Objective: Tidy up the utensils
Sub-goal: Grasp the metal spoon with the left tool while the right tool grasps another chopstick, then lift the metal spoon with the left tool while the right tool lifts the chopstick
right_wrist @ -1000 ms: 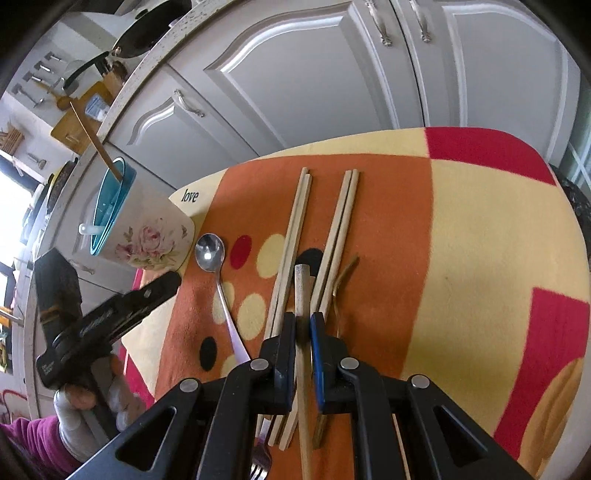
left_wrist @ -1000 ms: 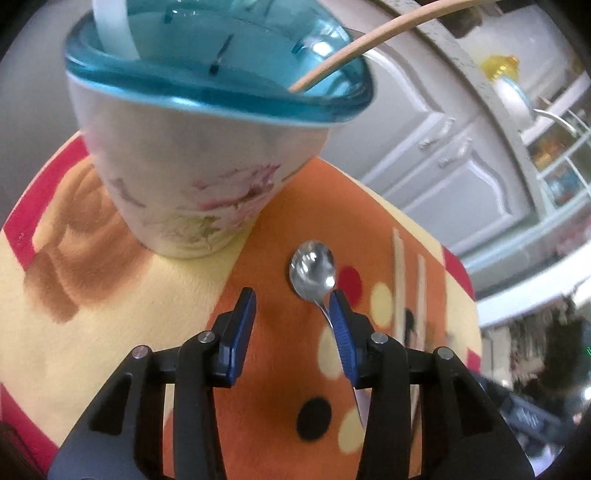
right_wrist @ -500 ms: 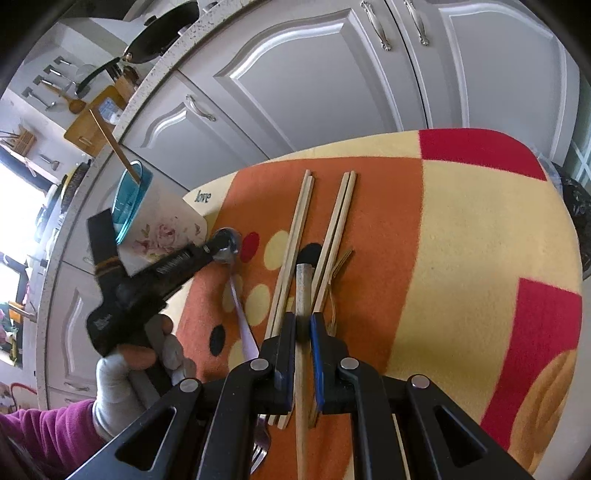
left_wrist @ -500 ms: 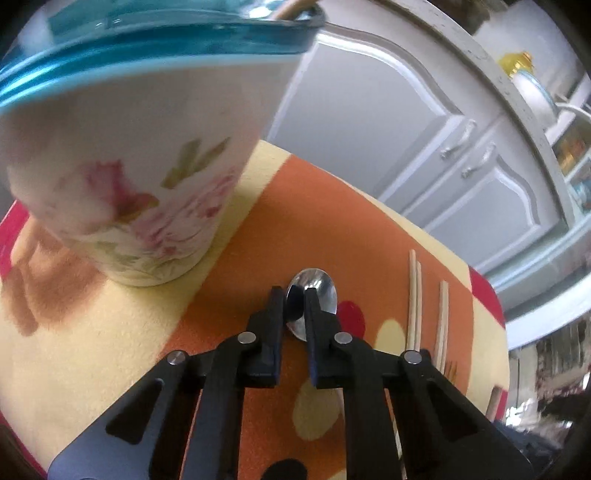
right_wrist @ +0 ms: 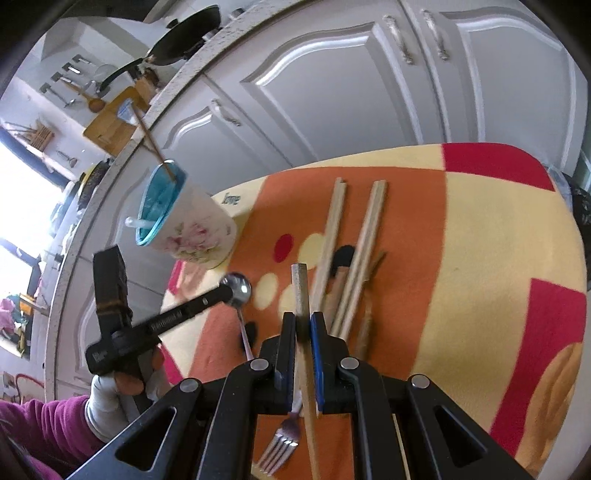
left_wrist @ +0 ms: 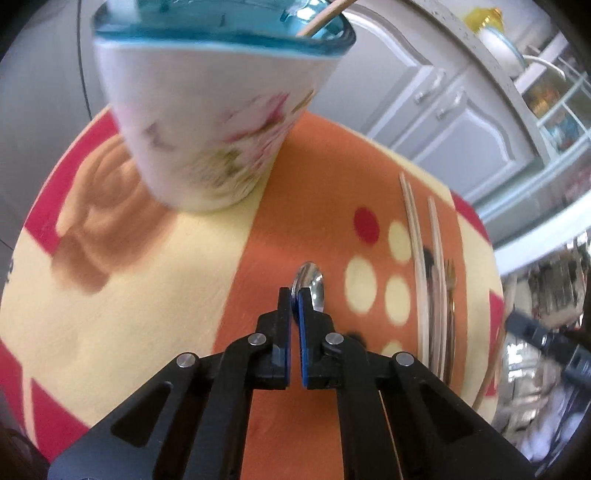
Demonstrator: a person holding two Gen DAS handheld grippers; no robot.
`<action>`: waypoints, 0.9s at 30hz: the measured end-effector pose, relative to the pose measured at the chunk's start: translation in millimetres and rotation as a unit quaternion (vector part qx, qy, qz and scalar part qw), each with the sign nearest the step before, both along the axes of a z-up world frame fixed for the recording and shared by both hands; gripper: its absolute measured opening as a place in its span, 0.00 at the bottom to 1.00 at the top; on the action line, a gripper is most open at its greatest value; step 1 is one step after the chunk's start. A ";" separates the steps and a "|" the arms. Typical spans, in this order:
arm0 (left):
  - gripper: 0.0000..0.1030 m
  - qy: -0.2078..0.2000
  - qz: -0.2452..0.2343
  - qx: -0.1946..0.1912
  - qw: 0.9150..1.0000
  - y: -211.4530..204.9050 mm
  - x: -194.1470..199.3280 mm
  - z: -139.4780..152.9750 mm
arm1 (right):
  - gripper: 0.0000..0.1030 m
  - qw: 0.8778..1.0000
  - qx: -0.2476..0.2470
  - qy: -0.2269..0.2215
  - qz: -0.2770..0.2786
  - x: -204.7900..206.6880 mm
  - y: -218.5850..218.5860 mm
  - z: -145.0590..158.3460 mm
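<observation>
My left gripper point(left_wrist: 294, 301) is shut on the bowl of a steel spoon point(left_wrist: 309, 288) and holds it above the orange cloth; it also shows in the right wrist view point(right_wrist: 225, 293) with the spoon point(right_wrist: 238, 288) lifted. A floral cup with a blue rim point(left_wrist: 218, 110) stands ahead of it, with a chopstick point(left_wrist: 325, 16) and a white straw inside. My right gripper point(right_wrist: 303, 321) is shut on a single chopstick point(right_wrist: 301, 291) and holds it above the cloth. Two pairs of chopsticks point(right_wrist: 354, 251) lie on the cloth.
A silver fork point(right_wrist: 282, 439) lies under my right gripper. A small gold fork point(left_wrist: 450, 295) lies beside the chopsticks point(left_wrist: 424, 266). The cup point(right_wrist: 184, 225) stands at the cloth's far left corner. White cabinet doors point(right_wrist: 332, 92) stand behind the table.
My left gripper closed on the spoon's bowl, then lifted it off the cloth and drew back from the cup. My right gripper kept hold of its chopstick and rose slightly.
</observation>
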State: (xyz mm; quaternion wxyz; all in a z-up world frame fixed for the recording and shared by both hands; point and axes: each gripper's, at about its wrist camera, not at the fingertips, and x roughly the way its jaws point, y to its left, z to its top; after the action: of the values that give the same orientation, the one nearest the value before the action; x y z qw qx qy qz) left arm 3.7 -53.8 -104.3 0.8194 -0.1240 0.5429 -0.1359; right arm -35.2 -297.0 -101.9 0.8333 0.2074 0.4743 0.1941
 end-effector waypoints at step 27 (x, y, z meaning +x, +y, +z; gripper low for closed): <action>0.02 -0.067 -0.159 0.051 0.984 5.4 -10.4 56.4 | 0.07 0.999 -0.015 -0.017 0.024 -9.1 49.5 30.5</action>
State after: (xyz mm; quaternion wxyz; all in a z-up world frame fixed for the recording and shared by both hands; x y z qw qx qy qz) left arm -6.7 -48.4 -47.9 0.8272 0.0148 0.5056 -0.2447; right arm -44.3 -247.5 -71.3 0.8395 0.1797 0.4677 0.2102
